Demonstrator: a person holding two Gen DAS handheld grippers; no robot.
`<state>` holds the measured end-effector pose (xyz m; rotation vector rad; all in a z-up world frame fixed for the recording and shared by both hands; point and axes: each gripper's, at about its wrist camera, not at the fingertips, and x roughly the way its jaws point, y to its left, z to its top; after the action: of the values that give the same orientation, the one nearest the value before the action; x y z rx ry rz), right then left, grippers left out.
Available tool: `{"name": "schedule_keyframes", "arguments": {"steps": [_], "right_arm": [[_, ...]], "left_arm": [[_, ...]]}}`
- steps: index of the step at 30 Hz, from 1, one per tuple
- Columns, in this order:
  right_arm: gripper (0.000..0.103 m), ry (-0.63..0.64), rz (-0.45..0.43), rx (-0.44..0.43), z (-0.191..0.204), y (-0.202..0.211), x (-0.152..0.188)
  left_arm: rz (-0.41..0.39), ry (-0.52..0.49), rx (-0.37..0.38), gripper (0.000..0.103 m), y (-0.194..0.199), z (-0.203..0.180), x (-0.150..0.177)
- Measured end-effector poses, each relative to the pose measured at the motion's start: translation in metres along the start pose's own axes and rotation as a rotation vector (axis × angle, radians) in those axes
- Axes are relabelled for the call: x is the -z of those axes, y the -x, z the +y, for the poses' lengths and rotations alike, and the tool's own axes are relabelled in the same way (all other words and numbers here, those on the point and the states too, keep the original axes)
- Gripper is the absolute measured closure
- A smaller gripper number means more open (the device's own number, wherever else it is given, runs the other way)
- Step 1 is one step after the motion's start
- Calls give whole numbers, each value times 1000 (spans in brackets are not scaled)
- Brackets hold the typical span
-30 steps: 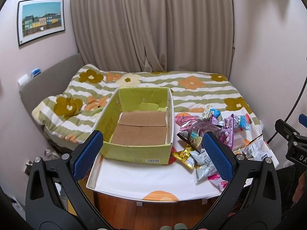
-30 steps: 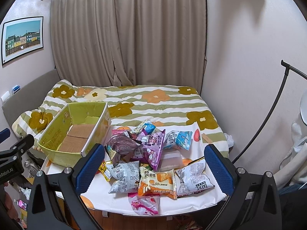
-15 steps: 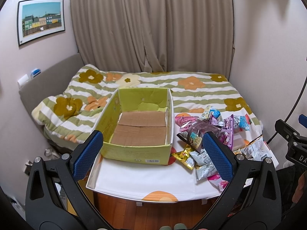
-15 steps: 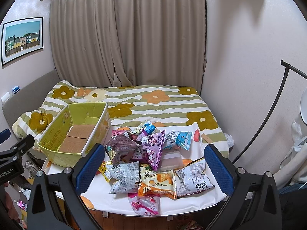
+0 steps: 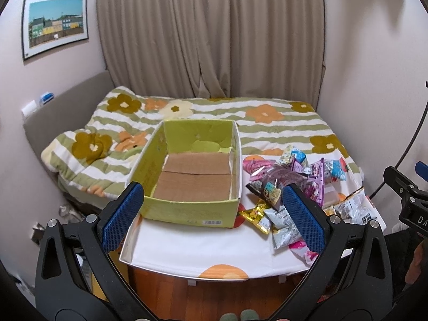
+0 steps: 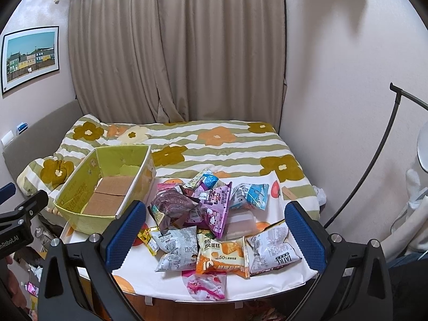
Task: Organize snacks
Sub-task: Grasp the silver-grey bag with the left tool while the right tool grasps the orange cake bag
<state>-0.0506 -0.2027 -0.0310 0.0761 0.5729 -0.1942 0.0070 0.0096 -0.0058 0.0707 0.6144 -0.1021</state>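
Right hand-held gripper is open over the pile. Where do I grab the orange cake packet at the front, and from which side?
Take the orange cake packet by its near bottom seam, coming from the table's front edge with the right hand-held gripper. It lies flat, so its face offers no pinch. Grey bags flank both sides, but the front stays open, apart from the pink packet lying just below.

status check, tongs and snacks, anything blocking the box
Left tongs open, empty. Right tongs open, empty. Snack packets piled on table beside green box, box holds none. Nothing blocking.
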Motion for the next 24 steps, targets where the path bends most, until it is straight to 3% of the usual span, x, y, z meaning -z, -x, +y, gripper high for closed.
{"name": "schedule_keyframes", "arguments": {"steps": [6, 13, 19, 24], "right_arm": [[0, -31, 62, 40, -6, -8, 12], [0, -67, 153, 99, -28, -33, 44], [0, -69, 242, 44, -52, -70, 69], [0, -28, 306, -86, -63, -115, 84]], "left_arm": [[69, -40, 75, 0, -23, -6, 7], [190, -80, 198, 0, -74, -43, 30], [293, -63, 252, 0, -119, -78, 52], [388, -1, 280, 0, -159, -96, 68]]}}
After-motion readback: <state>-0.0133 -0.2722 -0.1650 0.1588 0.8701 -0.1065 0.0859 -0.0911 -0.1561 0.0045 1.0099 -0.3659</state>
